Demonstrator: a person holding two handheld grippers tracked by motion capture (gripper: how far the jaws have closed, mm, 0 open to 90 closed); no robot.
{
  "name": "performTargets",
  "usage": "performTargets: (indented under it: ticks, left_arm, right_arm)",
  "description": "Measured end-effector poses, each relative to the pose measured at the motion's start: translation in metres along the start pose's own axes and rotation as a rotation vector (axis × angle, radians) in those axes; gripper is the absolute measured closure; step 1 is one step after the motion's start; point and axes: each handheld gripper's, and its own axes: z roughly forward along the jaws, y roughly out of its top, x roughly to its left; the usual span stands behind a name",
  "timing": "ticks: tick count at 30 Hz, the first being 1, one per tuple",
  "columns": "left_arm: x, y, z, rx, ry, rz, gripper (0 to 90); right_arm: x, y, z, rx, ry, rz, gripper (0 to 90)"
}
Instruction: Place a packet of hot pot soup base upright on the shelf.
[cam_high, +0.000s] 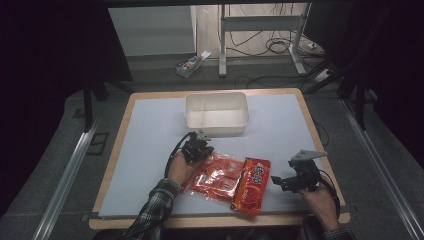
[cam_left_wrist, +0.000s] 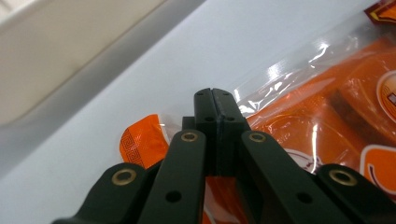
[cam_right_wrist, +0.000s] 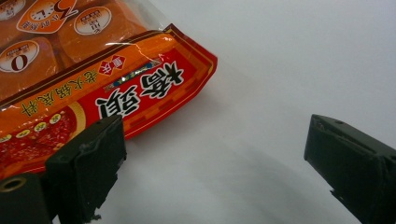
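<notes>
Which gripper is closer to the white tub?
Left. The left gripper sits just in front of the white tub; the right gripper is farther back, toward the table's right edge.

We see a white rectangular tub (cam_high: 216, 114) at the far-middle of the table, on a pale grey mat (cam_high: 145, 145) w/ wooden table edge (cam_high: 114, 165) round it. Beyond: small printed box (cam_high: 191, 64) on the floor, a metal frame's legs (cam_high: 222, 45), cables (cam_high: 277, 46) nr the back.
</notes>
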Motion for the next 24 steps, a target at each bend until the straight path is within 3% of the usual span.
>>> performTargets:
  ticks: [7,24]
  left_arm:
    - [-0.005,-0.011,-0.012,0.017,0.024,0.017,90.0]
    - [-0.027,-0.046,-0.042,0.018,0.033,-0.023,90.0]
  right_arm:
    - [0.0,0.0,0.0,-0.001,0.001,0.003,5.3]
    - [0.001,0.001,-0.002,-0.007,0.003,-0.003,5.3]
